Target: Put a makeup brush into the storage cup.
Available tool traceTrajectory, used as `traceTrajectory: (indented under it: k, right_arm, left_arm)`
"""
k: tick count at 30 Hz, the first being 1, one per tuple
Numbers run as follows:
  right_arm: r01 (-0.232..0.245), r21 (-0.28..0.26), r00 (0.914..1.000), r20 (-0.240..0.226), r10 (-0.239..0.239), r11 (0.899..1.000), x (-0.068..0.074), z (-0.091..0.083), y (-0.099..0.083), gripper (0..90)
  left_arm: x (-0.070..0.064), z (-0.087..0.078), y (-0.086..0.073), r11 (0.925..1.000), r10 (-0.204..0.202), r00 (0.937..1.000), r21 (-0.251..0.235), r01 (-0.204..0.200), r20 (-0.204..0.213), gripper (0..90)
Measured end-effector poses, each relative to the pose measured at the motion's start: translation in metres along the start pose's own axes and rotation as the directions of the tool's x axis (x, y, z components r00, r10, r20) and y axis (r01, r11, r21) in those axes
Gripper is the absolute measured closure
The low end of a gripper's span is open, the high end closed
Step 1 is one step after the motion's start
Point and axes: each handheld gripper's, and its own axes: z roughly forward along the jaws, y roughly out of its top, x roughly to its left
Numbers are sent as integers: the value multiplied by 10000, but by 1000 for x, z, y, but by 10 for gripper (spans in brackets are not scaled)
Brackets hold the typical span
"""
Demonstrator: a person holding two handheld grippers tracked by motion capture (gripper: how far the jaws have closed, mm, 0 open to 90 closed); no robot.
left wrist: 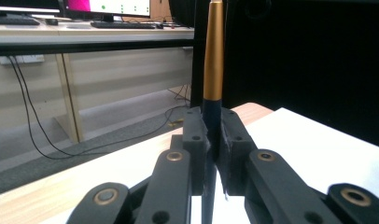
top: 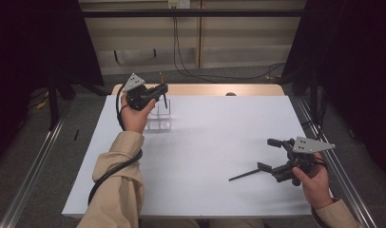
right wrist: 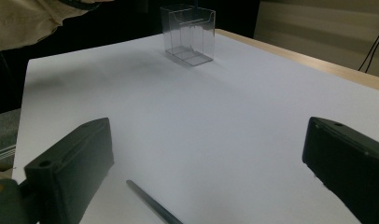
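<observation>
Left claw (top: 161,90) raised over clear box (top: 160,116), clamping upright gold-topped pen (left wrist: 213,70) | right claw (top: 271,154) low, jaws apart, beside dark pen (top: 243,175) lying on worktop (top: 205,142)

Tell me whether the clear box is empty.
Empty: the right gripper view shows the clear box with nothing inside; the pen is above.

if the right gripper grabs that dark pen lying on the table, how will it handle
The pen looks thin and straight, so probably stiff and light. It is likely round, and lying flat on the smooth white table it may roll if nudged. The right gripper stands wide open, and so slim a shaft could slip unless gripped squarely.
</observation>
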Motion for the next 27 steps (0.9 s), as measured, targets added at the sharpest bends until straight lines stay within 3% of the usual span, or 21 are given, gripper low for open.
traceTrajectory:
  k: [16,27]
  right_arm:
    - [26,-9,10000,-35,-26,10000,0,-1,0,12]
    - [37,35,10000,-77,-37,10000,-1,1,0,11]
  left_arm:
    - [-1,5,-15,9998,61,9999,178,-59,-123,830]
    - [0,4,-23,9997,-130,9997,185,133,-198,830]
